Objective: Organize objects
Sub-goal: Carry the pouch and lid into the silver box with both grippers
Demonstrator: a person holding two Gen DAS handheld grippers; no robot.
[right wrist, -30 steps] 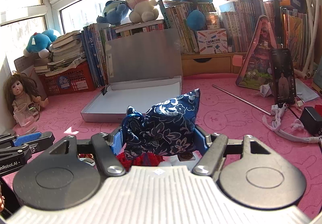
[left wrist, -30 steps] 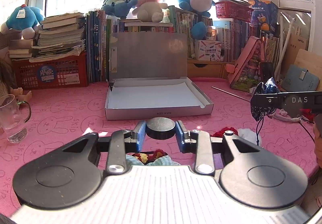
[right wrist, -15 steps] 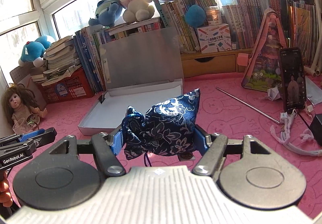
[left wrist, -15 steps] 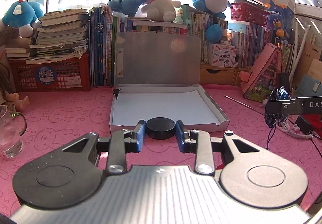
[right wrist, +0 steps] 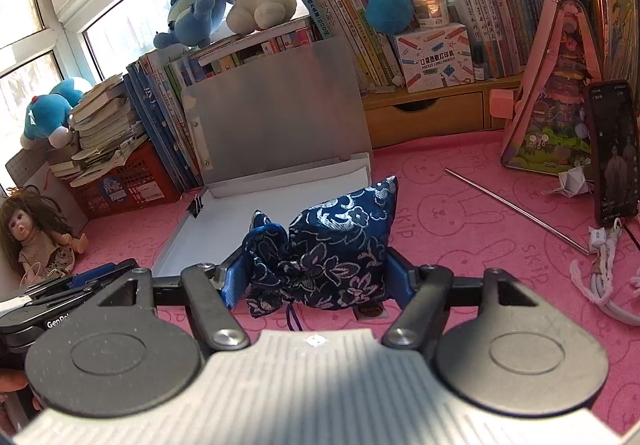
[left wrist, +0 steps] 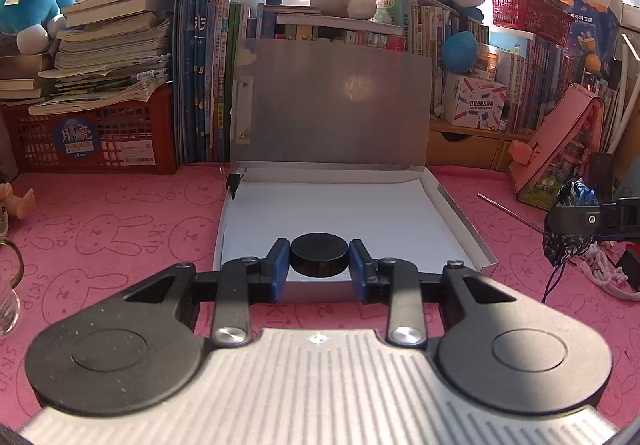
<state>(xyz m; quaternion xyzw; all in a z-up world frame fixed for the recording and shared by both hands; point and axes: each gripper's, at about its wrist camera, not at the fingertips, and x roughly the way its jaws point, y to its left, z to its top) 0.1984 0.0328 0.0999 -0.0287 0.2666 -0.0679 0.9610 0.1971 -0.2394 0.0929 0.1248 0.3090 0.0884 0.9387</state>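
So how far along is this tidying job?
Nothing looks put away yet: the open grey box holds only white paper. In hand: the left claw grips a black round puck, and the right claw grips a blue floral cloth pouch. Left to do: probably setting both inside the box.

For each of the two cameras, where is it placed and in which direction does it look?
Left wrist: on the left gripper, facing the open box; its fingers clamp a black puck; the right gripper shows at right.
Right wrist: on the right gripper, facing the box from its right; its fingers hold a blue pouch; the left gripper shows at left.
Shared: box, pink mat, bookshelf.
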